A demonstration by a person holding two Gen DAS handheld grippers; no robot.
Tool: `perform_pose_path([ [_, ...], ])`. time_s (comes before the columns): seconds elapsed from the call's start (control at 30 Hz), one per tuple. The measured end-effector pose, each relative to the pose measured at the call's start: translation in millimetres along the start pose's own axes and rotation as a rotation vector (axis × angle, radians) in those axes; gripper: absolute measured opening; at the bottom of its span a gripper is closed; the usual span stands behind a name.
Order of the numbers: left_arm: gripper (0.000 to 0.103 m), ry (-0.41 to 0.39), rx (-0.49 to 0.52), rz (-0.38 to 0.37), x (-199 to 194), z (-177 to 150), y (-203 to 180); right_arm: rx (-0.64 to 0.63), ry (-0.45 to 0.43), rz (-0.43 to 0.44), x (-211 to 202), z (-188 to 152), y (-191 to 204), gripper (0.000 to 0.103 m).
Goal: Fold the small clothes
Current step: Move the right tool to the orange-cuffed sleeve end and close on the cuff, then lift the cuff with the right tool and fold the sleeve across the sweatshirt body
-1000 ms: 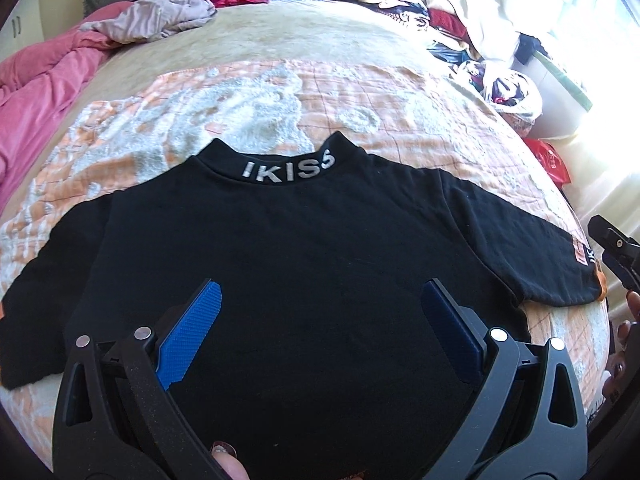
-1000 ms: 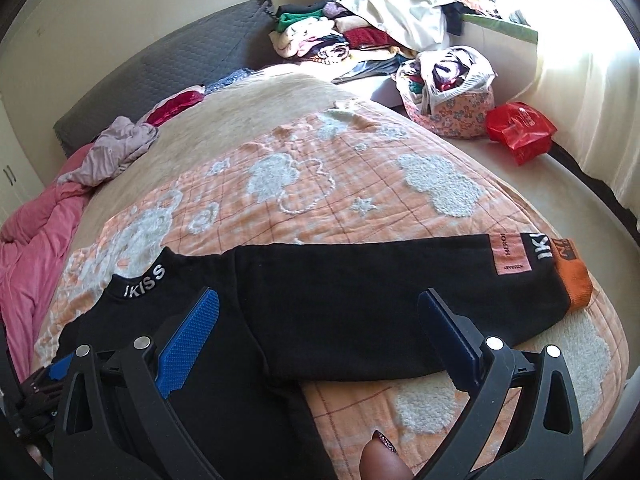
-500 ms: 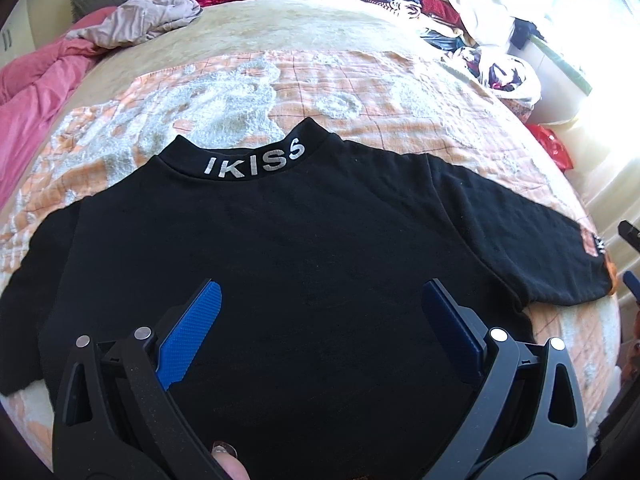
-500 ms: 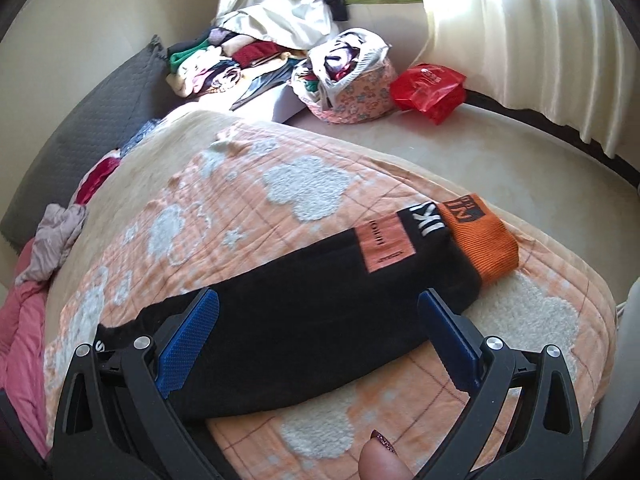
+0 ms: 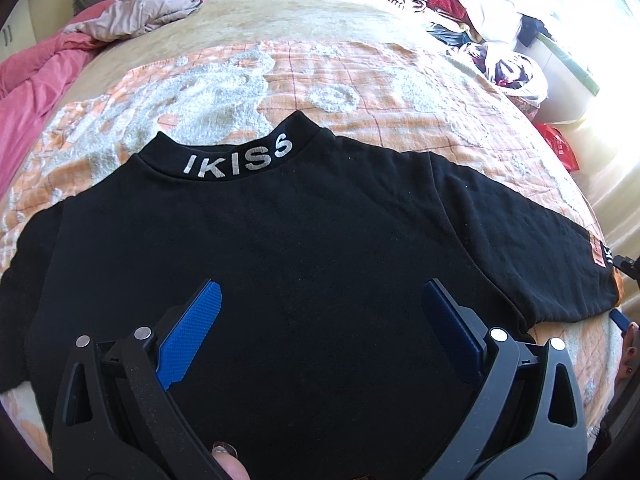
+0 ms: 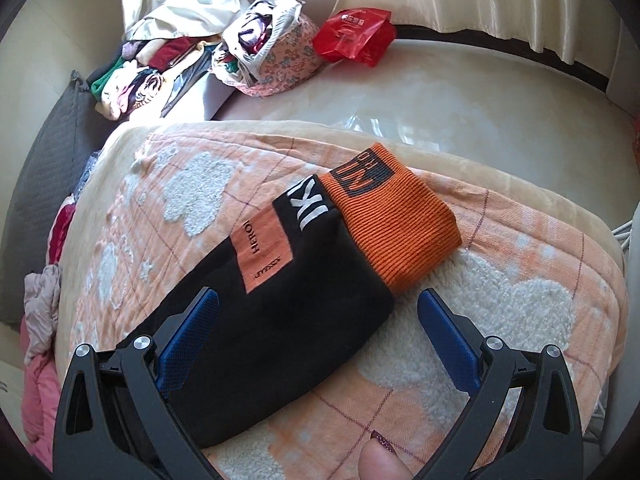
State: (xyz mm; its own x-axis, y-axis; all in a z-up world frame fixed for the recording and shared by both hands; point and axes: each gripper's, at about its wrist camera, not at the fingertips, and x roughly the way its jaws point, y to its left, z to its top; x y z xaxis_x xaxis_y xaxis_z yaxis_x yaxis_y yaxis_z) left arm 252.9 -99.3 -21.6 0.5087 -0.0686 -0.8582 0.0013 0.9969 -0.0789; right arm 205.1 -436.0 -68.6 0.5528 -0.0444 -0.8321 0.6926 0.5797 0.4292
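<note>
Now, sweater: a black top [image 5: 304, 264] with "IKISS" on the collar [image 5: 240, 158] lay spread flat, front down or up I could not tell, on the orange-and-white blanket [image 5: 360, 80] covering the bed.
Right sleeve: it [image 6: 280, 312] stretched out toward the bed's corner, ending in an orange ribbed cuff [image 6: 396, 224] beside an orange patch [image 6: 262, 248].
Left gripper: it [image 5: 320, 300] hovered over the sweater's body, blue pads [image 5: 192, 332] spread wide apart, holding nothing.
Right gripper: it [image 6: 318, 308] hung above the sleeve near the cuff, fingers [image 6: 448, 340] likewise wide apart and empty; whether they touched the cloth could not be told.
Thumb: a painted nail [image 6: 380, 436] showed at the bottom edge of the right wrist view.
Surroundings: a red bag [image 6: 352, 34] and a floral basket [image 6: 280, 64] of clothes sat on the floor; a pink quilt [image 5: 32, 80] lay at the bed's left side.
</note>
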Motion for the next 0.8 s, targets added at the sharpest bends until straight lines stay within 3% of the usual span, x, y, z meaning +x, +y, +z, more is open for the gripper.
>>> perform_pose_path([
  [0.17,0.094,0.000,-0.002,0.015,1.0,-4.3,3.8,0.068,-0.007,0.034,6.9,8.6,-7.6,0.099],
  [0.33,0.094,0.006,-0.020,0.007,0.8,-6.6,8.0,0.053,-0.033,0.045,11.0,11.7,-5.0,0.099],
  [0.4,0.094,0.008,-0.027,-0.003,0.1,-7.3,9.4,0.046,-0.048,0.050,8.6,11.9,-4.0,0.085],
  [0.43,0.094,0.011,-0.032,-0.011,-0.5,-7.7,10.4,0.034,-0.051,0.050,7.2,11.9,-1.9,0.070],
  [0.5,0.094,-0.008,-0.061,-0.032,-6.1,-9.3,15.2,0.010,-0.053,0.061,5.4,11.2,2.0,0.061],
  [0.57,0.094,-0.040,-0.083,-0.045,-12.8,-10.2,20.0,-0.006,-0.054,0.069,4.6,9.5,5.8,0.039],
  [0.67,0.094,-0.055,-0.107,-0.047,-19.2,-10.4,25.6,-0.057,-0.080,0.101,-3.7,3.8,15.3,0.030],
  [0.8,0.094,-0.060,-0.124,-0.055,-25.3,-15.5,31.1,-0.155,-0.115,0.177,-23.4,-8.0,36.4,0.027],
])
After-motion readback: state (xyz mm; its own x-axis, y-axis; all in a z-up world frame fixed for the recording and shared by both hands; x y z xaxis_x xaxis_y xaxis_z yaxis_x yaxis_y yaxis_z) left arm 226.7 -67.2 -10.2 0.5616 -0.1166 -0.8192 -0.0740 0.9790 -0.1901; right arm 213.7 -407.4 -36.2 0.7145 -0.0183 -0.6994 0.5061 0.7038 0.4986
